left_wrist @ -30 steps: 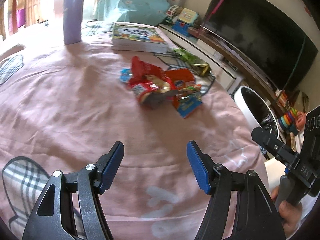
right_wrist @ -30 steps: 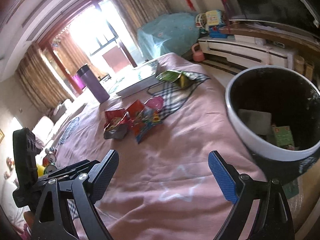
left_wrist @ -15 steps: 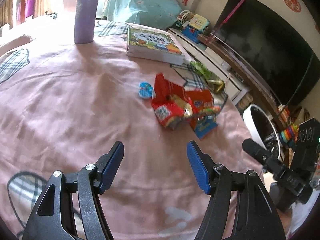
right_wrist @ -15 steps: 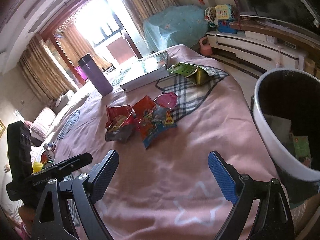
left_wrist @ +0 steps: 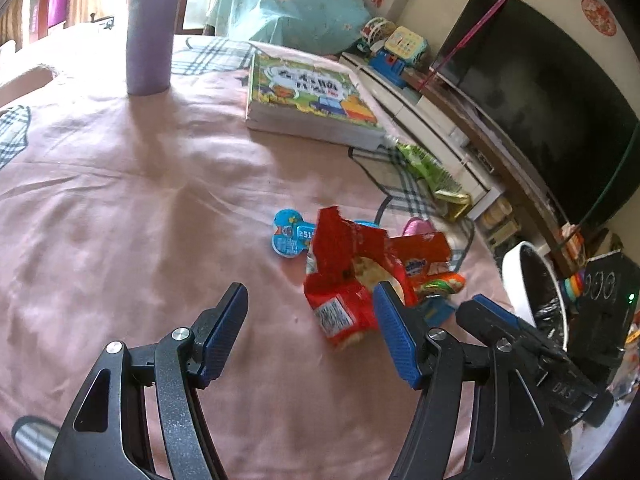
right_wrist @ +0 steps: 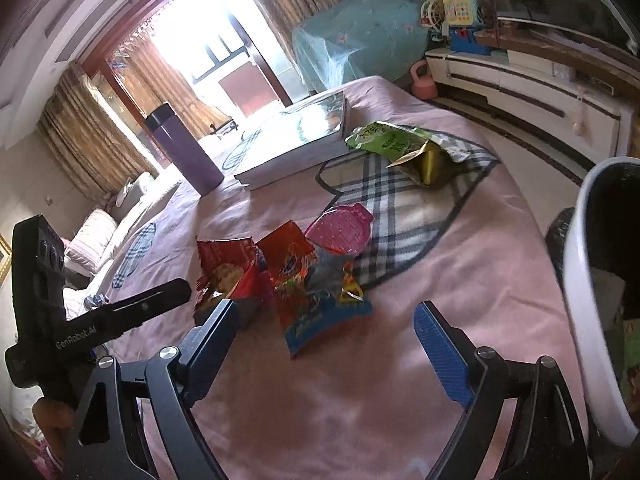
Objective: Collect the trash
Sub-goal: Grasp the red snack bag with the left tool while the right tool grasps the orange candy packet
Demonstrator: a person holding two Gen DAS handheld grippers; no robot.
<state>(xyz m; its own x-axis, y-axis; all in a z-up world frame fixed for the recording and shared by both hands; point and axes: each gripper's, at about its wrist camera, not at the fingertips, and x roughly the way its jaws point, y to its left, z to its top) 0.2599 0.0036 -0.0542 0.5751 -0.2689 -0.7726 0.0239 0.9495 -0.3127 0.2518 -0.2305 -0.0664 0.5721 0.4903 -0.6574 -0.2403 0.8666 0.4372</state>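
Note:
A heap of snack wrappers lies on the pink tablecloth (left_wrist: 120, 208): a torn red bag (left_wrist: 344, 280) (right_wrist: 228, 268), an orange packet (left_wrist: 420, 248), a blue packet (right_wrist: 320, 316), a pink lid (right_wrist: 340, 232) and a small blue cup lid (left_wrist: 288, 234). A green and gold bag (left_wrist: 432, 172) (right_wrist: 400, 148) lies farther off on a plaid patch. My left gripper (left_wrist: 310, 336) is open and empty, just short of the red bag. My right gripper (right_wrist: 324, 344) is open and empty, just short of the blue packet. A white bin (left_wrist: 516, 276) (right_wrist: 588, 320) stands at the table's right edge.
A purple flask (left_wrist: 148, 28) (right_wrist: 184, 148) and a thick picture book (left_wrist: 308, 100) (right_wrist: 296, 140) stand at the far side. A TV (left_wrist: 540, 92) and a low cabinet (right_wrist: 520, 80) are beyond the table. The other gripper shows in each view, right gripper (left_wrist: 532, 352), left gripper (right_wrist: 100, 316).
Both grippers have moved closer to the wrapper heap, which now sits larger and nearer the fingertips. The bin has slid toward the right edge of the right wrist view. Both jaws stay open.

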